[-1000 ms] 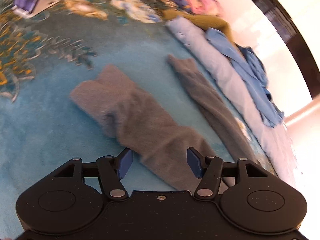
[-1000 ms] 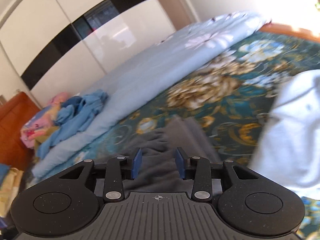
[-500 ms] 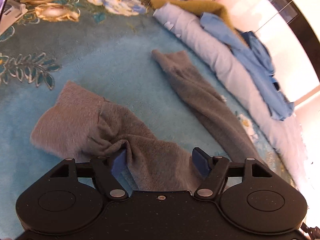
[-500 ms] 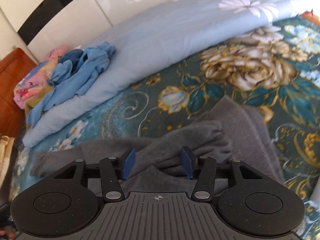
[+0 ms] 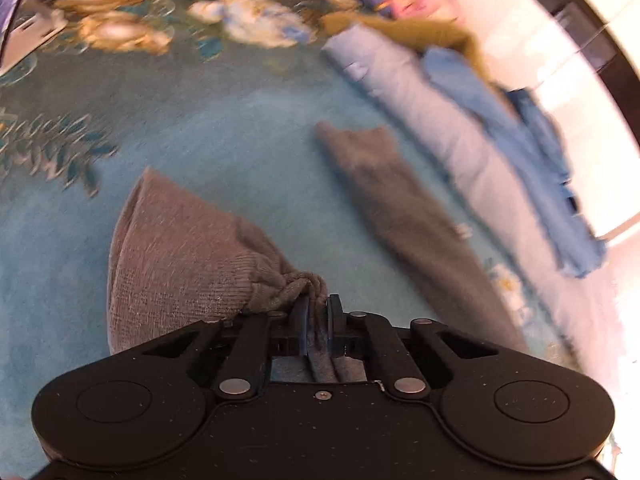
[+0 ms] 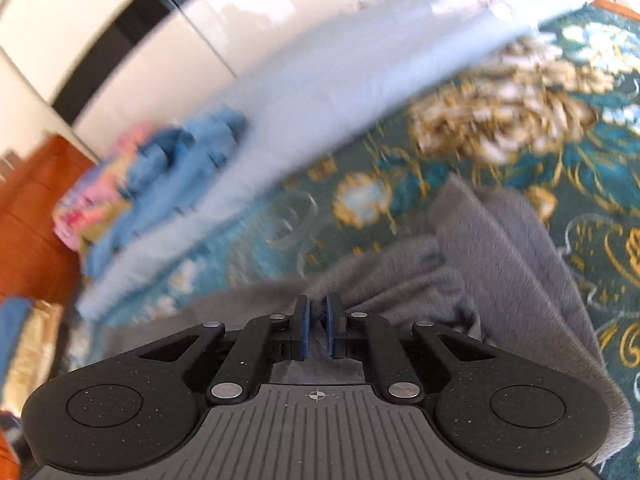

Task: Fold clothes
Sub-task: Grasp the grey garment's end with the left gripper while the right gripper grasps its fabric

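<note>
A grey knitted garment [image 5: 180, 256] lies on a teal floral bedspread [image 5: 240, 128]. My left gripper [image 5: 317, 304] is shut on a bunched fold of it, with cloth pinched between the blue pads. One grey sleeve [image 5: 400, 216] stretches away to the right. In the right wrist view the same grey garment [image 6: 500, 256] lies rumpled ahead, and my right gripper [image 6: 318, 304] is shut on a fold of it.
A rolled light blue quilt [image 5: 460, 152] runs along the bed's far side, with blue clothes [image 5: 532, 152] and pink clothes [image 6: 80, 208] heaped on it. White wardrobe doors [image 6: 160, 60] stand behind. A wooden headboard [image 6: 28, 220] is at the left.
Both grippers went from open to shut on the grey garment. The cloth now bunches at the left pads, and both views have moved slightly and blurred.
</note>
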Demonstrator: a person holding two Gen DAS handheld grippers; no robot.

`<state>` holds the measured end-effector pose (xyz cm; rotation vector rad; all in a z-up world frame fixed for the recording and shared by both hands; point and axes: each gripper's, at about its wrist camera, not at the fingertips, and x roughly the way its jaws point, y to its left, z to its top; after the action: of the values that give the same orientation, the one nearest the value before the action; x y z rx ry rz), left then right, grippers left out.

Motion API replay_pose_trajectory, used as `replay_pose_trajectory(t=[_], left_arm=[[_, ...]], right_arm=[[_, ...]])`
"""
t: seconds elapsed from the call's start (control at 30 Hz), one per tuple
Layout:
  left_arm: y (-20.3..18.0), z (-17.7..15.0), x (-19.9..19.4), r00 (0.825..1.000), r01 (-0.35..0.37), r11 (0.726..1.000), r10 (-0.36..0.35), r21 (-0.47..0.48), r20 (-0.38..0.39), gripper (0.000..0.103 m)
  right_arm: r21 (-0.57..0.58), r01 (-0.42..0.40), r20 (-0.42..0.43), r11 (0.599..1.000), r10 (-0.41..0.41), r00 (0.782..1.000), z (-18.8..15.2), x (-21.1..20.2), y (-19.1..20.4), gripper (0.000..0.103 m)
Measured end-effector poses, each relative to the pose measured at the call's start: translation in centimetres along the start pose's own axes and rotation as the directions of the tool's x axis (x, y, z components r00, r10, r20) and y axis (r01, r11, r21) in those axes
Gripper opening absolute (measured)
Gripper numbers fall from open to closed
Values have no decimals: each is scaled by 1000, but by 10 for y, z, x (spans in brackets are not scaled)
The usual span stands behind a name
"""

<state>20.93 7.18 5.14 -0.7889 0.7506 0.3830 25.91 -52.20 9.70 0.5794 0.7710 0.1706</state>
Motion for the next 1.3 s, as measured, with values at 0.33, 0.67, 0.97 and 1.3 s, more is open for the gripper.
replay_pose_trajectory(t=[0.33,0.67,0.97,1.3], left_arm=[[-19,16,-88,920,293,951,-310,104,240,5],[94,-37,-48,991,129,988,-127,-88,27,10],[67,-33,-58,989,151,988,-151,-25,1,44],[28,-42,-34,995,88,993,-84,73,-62,50]], right_arm=[[-115,-146,210,982,168,963,6,-95,27,6],[45,-4,-52,999,7,999,-100,-100,-50,6],[87,32,-80,996,-25,996,-127,-113,-58,7],[121,53,69,991,-62,996,-99,-134,-68,41]])
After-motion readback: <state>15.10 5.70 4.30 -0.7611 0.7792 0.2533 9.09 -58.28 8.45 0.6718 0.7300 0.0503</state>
